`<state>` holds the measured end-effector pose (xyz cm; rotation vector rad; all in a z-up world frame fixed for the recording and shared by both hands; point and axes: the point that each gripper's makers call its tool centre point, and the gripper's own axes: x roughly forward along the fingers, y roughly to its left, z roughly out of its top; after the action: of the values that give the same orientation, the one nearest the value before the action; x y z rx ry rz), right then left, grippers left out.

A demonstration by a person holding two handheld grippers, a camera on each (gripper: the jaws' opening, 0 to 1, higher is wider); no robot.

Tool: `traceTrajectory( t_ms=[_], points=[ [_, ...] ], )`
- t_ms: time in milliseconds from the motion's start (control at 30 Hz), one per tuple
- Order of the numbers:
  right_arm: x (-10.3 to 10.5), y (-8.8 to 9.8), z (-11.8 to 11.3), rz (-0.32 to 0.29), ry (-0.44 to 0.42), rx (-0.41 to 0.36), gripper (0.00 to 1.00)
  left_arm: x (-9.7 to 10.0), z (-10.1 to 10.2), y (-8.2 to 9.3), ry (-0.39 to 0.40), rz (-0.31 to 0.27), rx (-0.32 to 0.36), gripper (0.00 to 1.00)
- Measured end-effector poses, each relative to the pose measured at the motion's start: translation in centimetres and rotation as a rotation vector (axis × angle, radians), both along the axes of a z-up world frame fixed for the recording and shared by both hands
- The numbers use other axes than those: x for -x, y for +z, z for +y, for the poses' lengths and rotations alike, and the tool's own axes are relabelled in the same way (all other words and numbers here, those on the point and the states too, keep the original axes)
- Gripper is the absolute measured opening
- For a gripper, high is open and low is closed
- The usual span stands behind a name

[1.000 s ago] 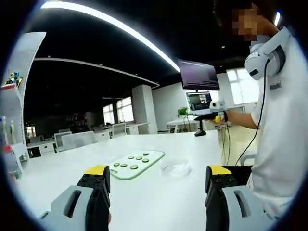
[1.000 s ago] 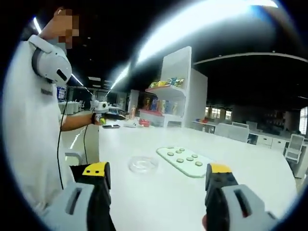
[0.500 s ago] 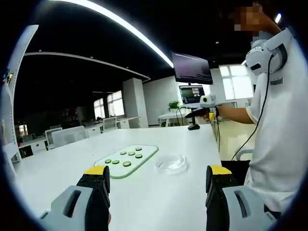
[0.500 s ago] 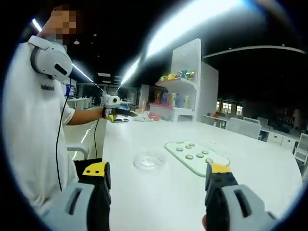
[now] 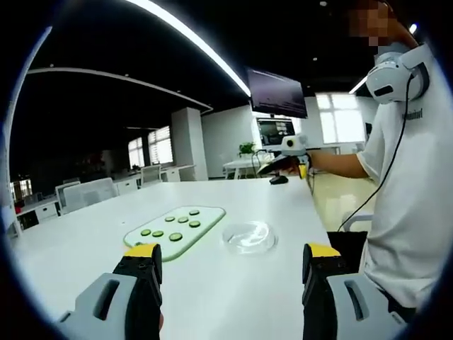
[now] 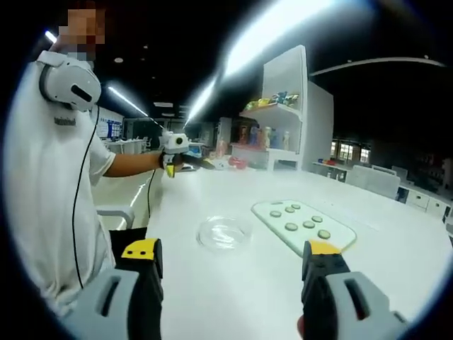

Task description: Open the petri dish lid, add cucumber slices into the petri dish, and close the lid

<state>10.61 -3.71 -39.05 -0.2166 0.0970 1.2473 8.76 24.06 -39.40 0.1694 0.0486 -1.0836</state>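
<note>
Left gripper (image 5: 232, 265) hangs over the white table (image 5: 233, 297), jaws spread wide w/ nothing between; the clear petri dish (image 5: 248, 237), lid on, sits ahead, just beyond the gap, apart from both jaws. Right gripper (image 6: 233, 263) is likewise released & empty, dish (image 6: 224, 232) ahead toward its left jaw. Cucumber slices (image 5: 170, 225) lie on a pale green board (image 5: 145, 245) beside the dish.
</note>
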Motion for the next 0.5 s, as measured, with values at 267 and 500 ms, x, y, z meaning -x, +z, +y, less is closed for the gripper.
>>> traceTrajectory(
  t_ms=[267, 500],
  points=[
    [-0.5, -0.5, 1.6, 0.021, 0.032, 0.010, 0.79, -0.4, -2.1, -0.7, -0.039, 0.009, -0.009, 0.81],
    [-0.7, -1.1, 2.8, 0.025, 0.055, 0.019, 0.79, -0.8, -4.2, -1.2, -0.073, 0.023, -0.008, 0.81]
  ],
)
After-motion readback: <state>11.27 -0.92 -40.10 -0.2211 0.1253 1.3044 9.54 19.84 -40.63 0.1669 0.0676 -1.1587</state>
